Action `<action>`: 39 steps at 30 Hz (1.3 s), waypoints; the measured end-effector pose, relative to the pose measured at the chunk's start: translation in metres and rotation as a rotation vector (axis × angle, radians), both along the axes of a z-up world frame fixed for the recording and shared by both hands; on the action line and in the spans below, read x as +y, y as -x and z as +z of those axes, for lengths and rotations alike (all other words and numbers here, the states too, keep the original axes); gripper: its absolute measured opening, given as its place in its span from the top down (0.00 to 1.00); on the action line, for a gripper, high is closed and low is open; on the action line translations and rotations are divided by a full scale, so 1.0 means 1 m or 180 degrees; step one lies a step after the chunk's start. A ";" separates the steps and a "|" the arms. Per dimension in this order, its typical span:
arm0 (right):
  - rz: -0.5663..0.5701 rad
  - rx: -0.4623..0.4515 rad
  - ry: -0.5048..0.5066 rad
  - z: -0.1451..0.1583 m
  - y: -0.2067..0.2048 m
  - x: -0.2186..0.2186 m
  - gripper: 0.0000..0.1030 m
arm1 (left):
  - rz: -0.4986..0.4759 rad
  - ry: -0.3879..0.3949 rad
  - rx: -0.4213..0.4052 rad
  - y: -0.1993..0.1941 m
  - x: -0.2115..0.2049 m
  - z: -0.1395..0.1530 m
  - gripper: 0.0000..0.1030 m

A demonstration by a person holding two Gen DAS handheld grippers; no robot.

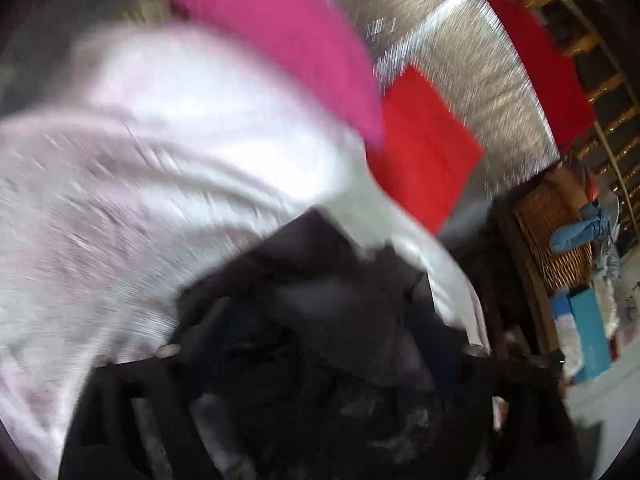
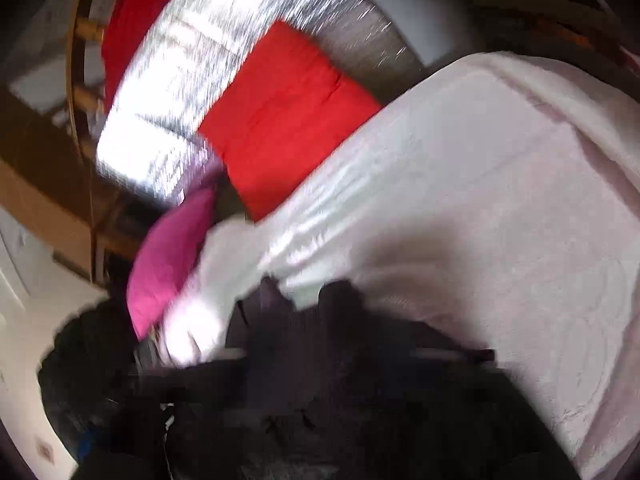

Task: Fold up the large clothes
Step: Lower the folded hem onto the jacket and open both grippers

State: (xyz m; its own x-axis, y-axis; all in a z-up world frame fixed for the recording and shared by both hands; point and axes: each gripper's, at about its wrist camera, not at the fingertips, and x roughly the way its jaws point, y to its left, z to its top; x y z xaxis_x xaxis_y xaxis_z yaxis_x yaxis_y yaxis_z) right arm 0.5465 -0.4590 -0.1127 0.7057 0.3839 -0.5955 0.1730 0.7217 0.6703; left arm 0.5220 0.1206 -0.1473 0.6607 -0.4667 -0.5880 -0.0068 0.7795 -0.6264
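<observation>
both views badly blurred. the pale pink garment (image 1: pixel 132 184) lies spread on the silver-covered table (image 1: pixel 452 80), beside a folded red cloth (image 1: pixel 424 148) and a magenta one (image 1: pixel 272 32). left tool (image 1: pixel 320 264) and right tool (image 2: pixel 320 308): jaws spread wide (fabric right against them, grip unclear).

— Where does my left camera look from?

— From my left gripper, tilted down and very close over the pale cloth (image 1: pixel 140 184), with the silver mat (image 1: pixel 452 80) beyond it.

— And my right one?

— Also tilted down, close over the same pale cloth (image 2: pixel 480 200).

— What do both views share?

— That cloth, the red cloth (image 1: pixel 424 148) (image 2: pixel 288 120), the pink cloth (image 1: pixel 280 36) (image 2: pixel 172 256) and the silver mat (image 2: pixel 192 92). Both are blurred.
</observation>
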 end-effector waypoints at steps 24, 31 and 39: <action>-0.0120 0.0475 0.1397 -0.057 -0.068 0.026 0.77 | 0.0322 -0.1422 0.0328 -0.057 -0.043 -0.044 0.45; -0.0597 -0.0099 -0.0452 -0.033 0.018 -0.047 0.20 | 0.0436 -0.1735 -0.0176 0.023 -0.034 0.013 0.45; -0.0135 -0.0342 0.0413 0.021 0.129 0.019 0.29 | 0.0204 -0.2021 -0.0135 0.139 -0.074 0.036 0.35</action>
